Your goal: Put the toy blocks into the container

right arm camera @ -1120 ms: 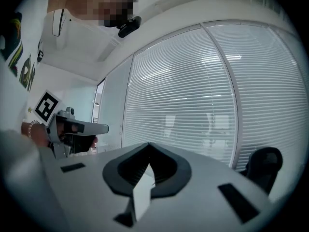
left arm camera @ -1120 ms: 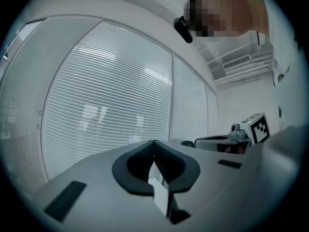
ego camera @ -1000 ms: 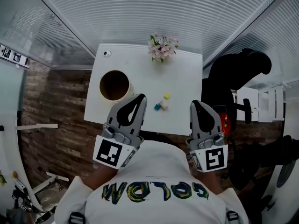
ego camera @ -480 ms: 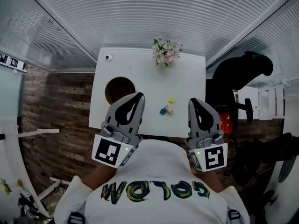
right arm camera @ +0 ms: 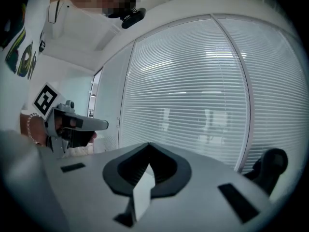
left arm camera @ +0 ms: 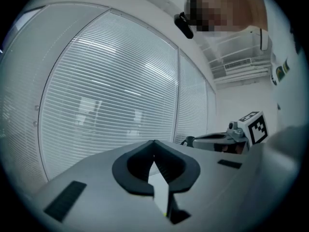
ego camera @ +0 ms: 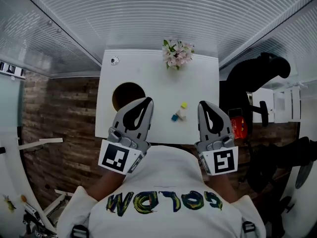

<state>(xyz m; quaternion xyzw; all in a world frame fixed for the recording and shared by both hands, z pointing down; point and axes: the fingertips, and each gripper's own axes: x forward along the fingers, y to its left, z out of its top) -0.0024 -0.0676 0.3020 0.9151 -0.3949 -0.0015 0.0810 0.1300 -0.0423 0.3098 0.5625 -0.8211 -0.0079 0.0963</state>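
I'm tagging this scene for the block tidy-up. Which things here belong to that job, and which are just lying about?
Belongs to the job:
- yellow block
- pale block
- blue block
- round brown container

Just lying about:
- flowers
- small round object
- black chair
- red object, too small to identify

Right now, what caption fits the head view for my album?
Left tool and right tool, both shut, near table with toy blocks, container and flowers.
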